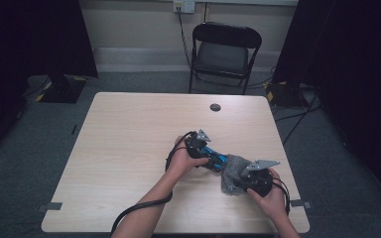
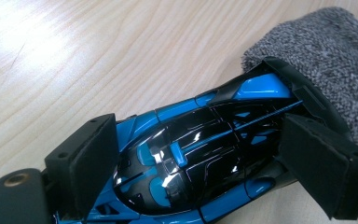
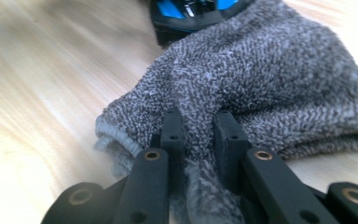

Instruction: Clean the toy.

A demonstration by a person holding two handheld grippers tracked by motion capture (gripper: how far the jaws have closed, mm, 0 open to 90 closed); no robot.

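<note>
A blue and black toy car (image 1: 214, 159) lies on the wooden table (image 1: 129, 148), right of centre. One end of the car is tucked into a grey knitted cloth (image 1: 233, 174). My left gripper (image 1: 209, 156) straddles the car (image 2: 191, 154) from the left; its pads (image 2: 81, 163) stand at the car's sides without clearly pressing. The cloth (image 2: 326, 51) caps the car's far end. From the lower right, my right gripper (image 1: 243, 181) is shut, with a fold of the cloth (image 3: 261, 79) pinched between its fingertips (image 3: 198, 123). The car (image 3: 191, 9) shows just beyond the cloth.
A black folding chair (image 1: 224, 49) stands behind the table. A dark round grommet (image 1: 215, 107) sits near the table's far edge. Dark stands flank the table on the floor, and cables run along the floor at the right.
</note>
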